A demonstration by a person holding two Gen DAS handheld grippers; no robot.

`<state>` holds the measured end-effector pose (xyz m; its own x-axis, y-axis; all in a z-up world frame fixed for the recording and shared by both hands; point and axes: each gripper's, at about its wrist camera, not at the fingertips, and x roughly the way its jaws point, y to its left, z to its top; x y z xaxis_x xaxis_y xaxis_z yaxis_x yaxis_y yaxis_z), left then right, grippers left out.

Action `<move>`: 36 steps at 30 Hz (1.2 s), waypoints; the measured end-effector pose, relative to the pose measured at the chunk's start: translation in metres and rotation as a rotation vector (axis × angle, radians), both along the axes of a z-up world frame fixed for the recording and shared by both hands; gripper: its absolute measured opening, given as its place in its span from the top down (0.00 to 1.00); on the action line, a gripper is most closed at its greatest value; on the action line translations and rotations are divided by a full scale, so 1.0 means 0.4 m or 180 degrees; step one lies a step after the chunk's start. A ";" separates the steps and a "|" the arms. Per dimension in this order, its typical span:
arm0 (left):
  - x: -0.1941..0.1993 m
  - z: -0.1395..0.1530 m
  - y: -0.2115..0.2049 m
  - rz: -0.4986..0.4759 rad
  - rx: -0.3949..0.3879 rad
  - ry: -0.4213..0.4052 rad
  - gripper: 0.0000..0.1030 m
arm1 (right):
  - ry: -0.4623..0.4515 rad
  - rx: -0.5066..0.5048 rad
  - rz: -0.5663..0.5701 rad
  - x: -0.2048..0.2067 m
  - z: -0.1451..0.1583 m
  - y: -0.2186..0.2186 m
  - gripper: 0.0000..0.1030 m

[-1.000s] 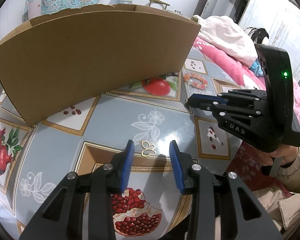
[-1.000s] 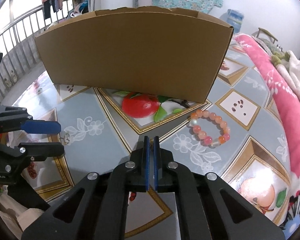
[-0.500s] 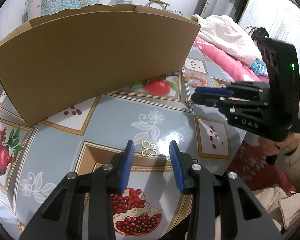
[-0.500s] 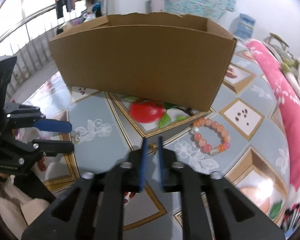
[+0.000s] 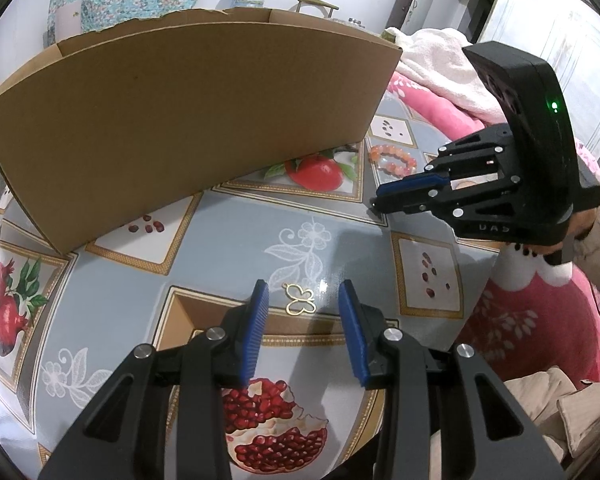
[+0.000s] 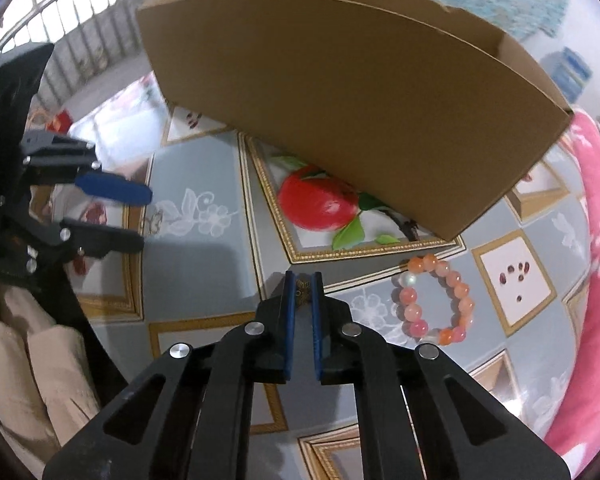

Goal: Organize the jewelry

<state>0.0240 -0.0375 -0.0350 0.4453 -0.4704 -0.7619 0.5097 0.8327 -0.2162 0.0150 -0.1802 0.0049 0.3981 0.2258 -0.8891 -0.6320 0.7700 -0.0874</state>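
Since the earlier frames, the right gripper [image 6: 303, 285] has been rolling and shifting slightly, and its jaws have just been closing; a small dark-gold flower-shaped ornament [image 6: 302, 289] is now sitting between the blue pads at their tips. The jaws are standing almost together and appear to be pinching this ornament, just above the patterned worktop [image 6: 204, 272]. The left gripper [image 5: 303, 300] is holding its earlier place.

The thin gold butterfly-outline charm [image 5: 300, 299] is lying flat on the worktop, directly between and slightly ahead of the left gripper's fingertips. That gripper is standing partly open, its blue pads clear of the charm on both sides and holding nothing. The charm's longer span is running roughly across the gap between the pads, so a straight closing stroke would probably be meeting its wing edges. The left gripper is far nearer to the charm than the right.

The orange and pink beaded bracelet [image 6: 434, 299] is resting on the worktop to the right of the right gripper, near the corner of the open brown cardboard box [image 6: 360, 120]. The box is standing beyond both grippers, its near wall facing them. A pink floral bedcover [image 6: 596, 280] is lying past the worktop's edge.
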 end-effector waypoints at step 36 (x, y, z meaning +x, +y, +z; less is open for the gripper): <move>0.027 0.015 -0.080 -0.0151 0.0988 0.0118 0.85 | -0.0071 0.1021 -0.0683 -0.015 0.023 -0.070 0.96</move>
<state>0.0349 -0.0695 -0.0291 0.3976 -0.2325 -0.8876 0.5461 0.8373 0.0253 0.0089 -0.2082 0.0142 0.4848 0.4006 -0.7775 -0.4543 0.8750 0.1675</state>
